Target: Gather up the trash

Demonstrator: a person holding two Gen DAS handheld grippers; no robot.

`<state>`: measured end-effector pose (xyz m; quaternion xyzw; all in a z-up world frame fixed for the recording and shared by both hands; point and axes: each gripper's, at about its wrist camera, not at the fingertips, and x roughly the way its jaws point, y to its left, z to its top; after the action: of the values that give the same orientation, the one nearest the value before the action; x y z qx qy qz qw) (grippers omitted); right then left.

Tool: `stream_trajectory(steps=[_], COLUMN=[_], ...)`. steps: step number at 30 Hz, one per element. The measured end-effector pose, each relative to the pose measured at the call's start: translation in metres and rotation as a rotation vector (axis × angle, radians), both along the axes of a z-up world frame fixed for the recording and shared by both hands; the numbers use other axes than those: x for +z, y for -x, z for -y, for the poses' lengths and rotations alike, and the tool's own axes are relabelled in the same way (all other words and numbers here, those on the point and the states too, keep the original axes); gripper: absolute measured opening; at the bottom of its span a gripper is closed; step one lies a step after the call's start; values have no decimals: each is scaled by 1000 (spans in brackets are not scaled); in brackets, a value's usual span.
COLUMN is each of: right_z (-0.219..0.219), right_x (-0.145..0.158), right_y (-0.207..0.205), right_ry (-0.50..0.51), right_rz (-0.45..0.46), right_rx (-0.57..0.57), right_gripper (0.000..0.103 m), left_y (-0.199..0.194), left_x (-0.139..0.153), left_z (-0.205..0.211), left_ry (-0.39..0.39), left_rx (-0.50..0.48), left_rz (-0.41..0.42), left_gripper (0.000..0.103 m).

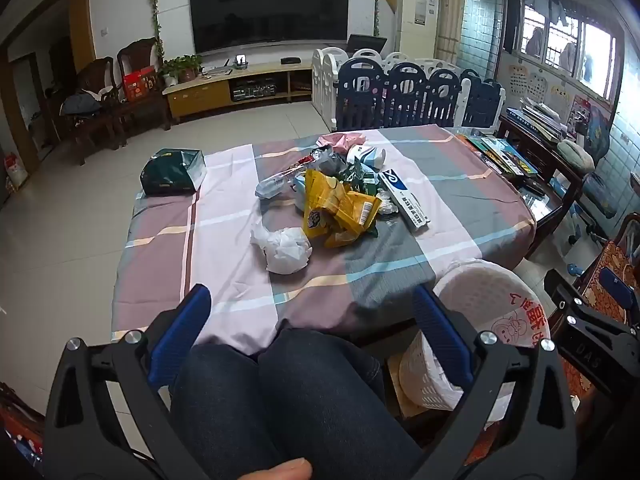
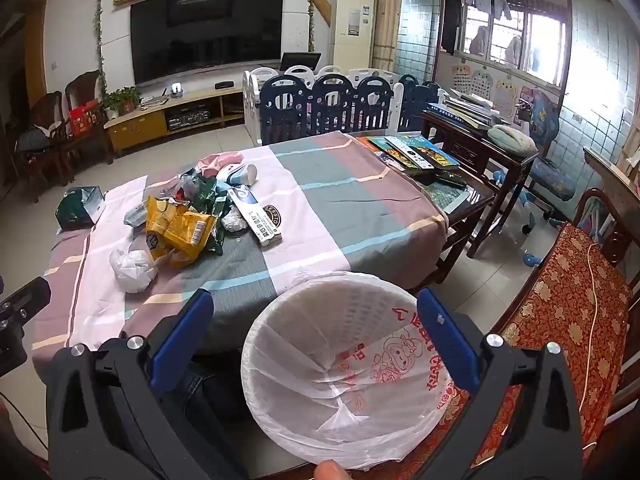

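Observation:
A heap of trash lies in the middle of the checked tablecloth: a yellow snack bag, a crumpled white plastic bag nearest me, a white toothpaste box, a paper cup and clear wrappers. A white wastebasket lined with a printed bag stands beside the table at the near right. My left gripper hangs open over a person's knees, short of the table edge, nothing between its blue pads. My right gripper is open above the wastebasket's mouth, also holding nothing.
A dark green box sits on the table's far left corner. Books lie on a side table to the right. A chair with a red patterned cushion is at the right. A playpen fence stands behind the table.

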<state>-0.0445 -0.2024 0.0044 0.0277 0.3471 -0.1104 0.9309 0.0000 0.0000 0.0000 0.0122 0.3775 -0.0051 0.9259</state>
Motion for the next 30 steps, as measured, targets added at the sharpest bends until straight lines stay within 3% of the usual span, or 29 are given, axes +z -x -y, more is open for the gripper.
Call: stream_trajectory(steps=[30], right_z=[-3], right_x=[7], right_y=[5], right_ry=[7], right_rz=[22], right_rx=[8], right_gripper=[100], left_y=[0], left_x=[-1], left_z=[-1], left_ry=[9], left_rx=[2], left_rz=[-5], left_gripper=[100])
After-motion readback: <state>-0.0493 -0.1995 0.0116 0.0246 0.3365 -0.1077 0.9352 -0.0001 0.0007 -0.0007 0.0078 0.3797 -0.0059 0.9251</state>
